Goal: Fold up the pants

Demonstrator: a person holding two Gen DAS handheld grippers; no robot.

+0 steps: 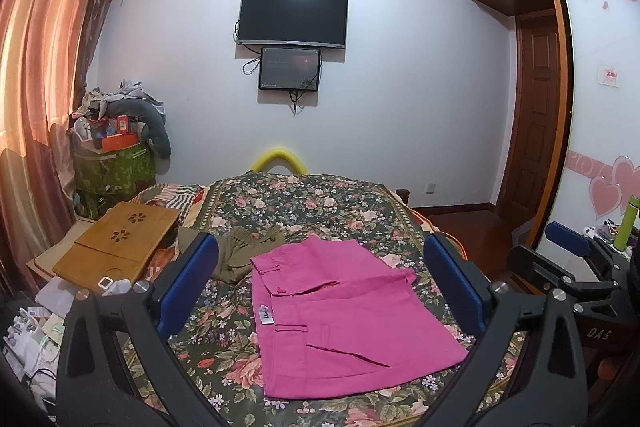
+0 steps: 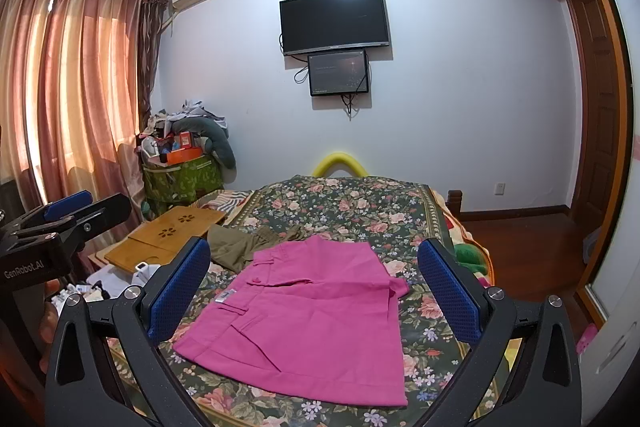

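Pink pants [image 1: 340, 315] lie folded into a flat rectangle on the floral bedspread [image 1: 312, 203], with a white label showing near the waistband. They also show in the right wrist view [image 2: 312, 323]. My left gripper [image 1: 320, 267] is open and empty, held above the near side of the pants. My right gripper [image 2: 314, 267] is open and empty too, held above the pants. The right gripper shows at the right edge of the left wrist view [image 1: 568, 247]; the left gripper shows at the left edge of the right wrist view [image 2: 68, 211].
Olive-green garment [image 1: 240, 251] lies crumpled behind the pink pants. A wooden lap table [image 1: 120, 243] sits at the bed's left side over clutter. A green bag with piled items [image 1: 116, 163] stands by the curtain. A wardrobe [image 1: 600, 107] is at right.
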